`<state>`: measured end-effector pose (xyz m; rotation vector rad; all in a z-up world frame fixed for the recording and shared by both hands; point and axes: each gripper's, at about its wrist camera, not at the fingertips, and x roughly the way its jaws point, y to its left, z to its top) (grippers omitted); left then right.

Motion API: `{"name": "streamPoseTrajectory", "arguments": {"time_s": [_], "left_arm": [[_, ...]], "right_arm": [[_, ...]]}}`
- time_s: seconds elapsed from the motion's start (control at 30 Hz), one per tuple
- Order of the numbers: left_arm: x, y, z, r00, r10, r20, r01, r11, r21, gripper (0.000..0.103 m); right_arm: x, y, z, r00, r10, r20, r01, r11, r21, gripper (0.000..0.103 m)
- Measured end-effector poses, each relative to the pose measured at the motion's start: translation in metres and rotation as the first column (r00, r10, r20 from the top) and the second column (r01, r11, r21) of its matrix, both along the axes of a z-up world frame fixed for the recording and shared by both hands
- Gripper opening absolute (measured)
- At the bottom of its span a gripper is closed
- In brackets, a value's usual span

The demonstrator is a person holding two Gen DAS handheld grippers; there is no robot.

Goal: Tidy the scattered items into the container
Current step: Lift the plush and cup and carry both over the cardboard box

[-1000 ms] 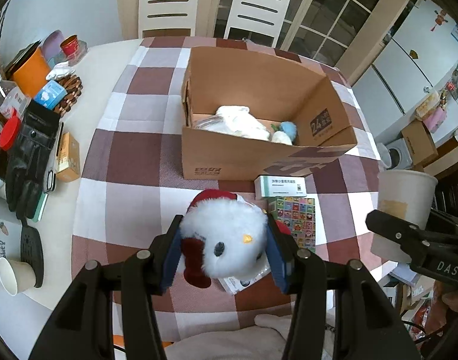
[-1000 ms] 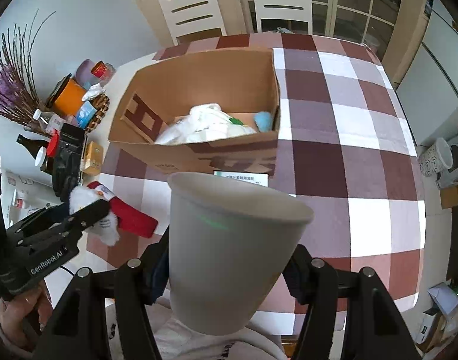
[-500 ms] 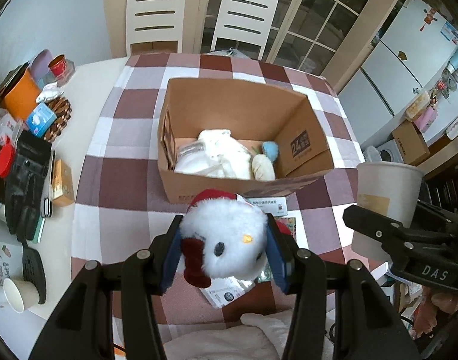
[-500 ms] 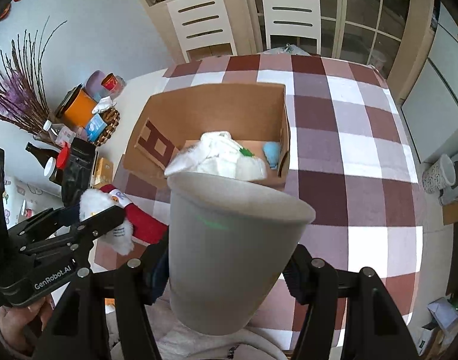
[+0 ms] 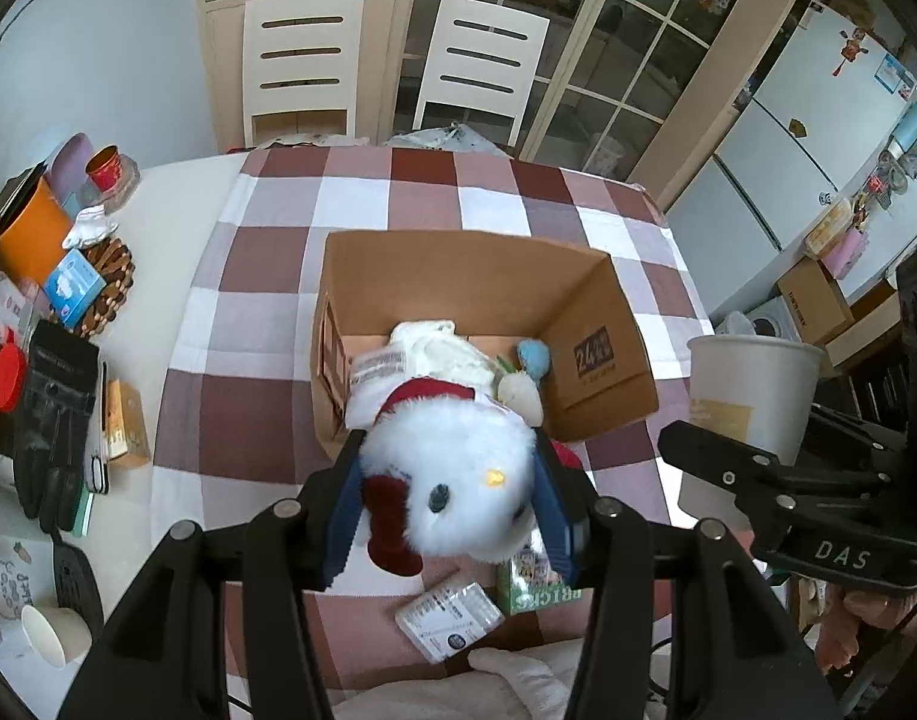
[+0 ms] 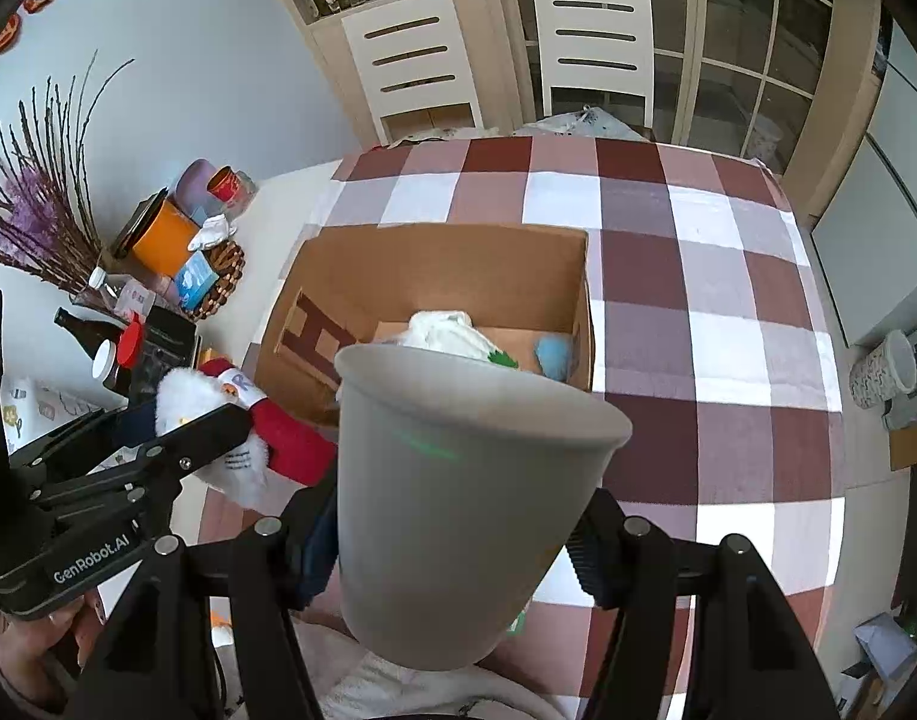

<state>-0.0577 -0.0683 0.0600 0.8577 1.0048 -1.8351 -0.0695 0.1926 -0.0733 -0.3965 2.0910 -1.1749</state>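
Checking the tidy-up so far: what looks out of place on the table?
Two items remain loose on the checked cloth outside the cardboard box: a small white packet and a green "BRICKS" box, near the table's front edge.

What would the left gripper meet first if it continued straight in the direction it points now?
Probably the cardboard box: the left gripper, shut on the white plush toy, points at its near wall or the open top; depth is unclear.

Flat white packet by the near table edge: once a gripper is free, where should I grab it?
Across its two long edges, probably, coming straight down. The flat white packet lies flat and skewed on the checked tablecloth, so rotate to match; grip near its left end, since the green bricks box sits close to its right corner.
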Motion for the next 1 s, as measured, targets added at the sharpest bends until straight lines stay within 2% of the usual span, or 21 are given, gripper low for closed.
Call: {"name": "streamPoseTrajectory", "arguments": {"time_s": [0.2, 0.23, 0.63, 1.0], "left_arm": [[-0.001, -0.017, 0.002, 1.0, 0.012, -0.02, -0.012, 1.0, -0.001, 0.052], [-0.001, -0.021, 0.001, 1.0, 0.014, -0.025, -0.014, 1.0, 0.001, 0.052], [-0.008, -0.062, -0.001, 0.999, 0.021, -0.035, -0.021, 1.0, 0.005, 0.052], [-0.016, -0.082, -0.016, 1.0, 0.019, -0.017, -0.019, 0.999, 0.042, 0.052]], "right_arm": [[0.007, -0.017, -0.009, 0.999, -0.048, -0.005, 0.048, 0.999, -0.015, 0.064], [0.008, -0.02, -0.01, 0.996, -0.093, -0.009, 0.092, 0.995, -0.033, 0.064], [0.013, -0.058, -0.022, 0.983, -0.184, -0.019, 0.182, 0.981, -0.073, 0.064], [0.002, -0.079, -0.03, 0.953, -0.302, -0.03, 0.297, 0.949, -0.106, 0.064]]}}
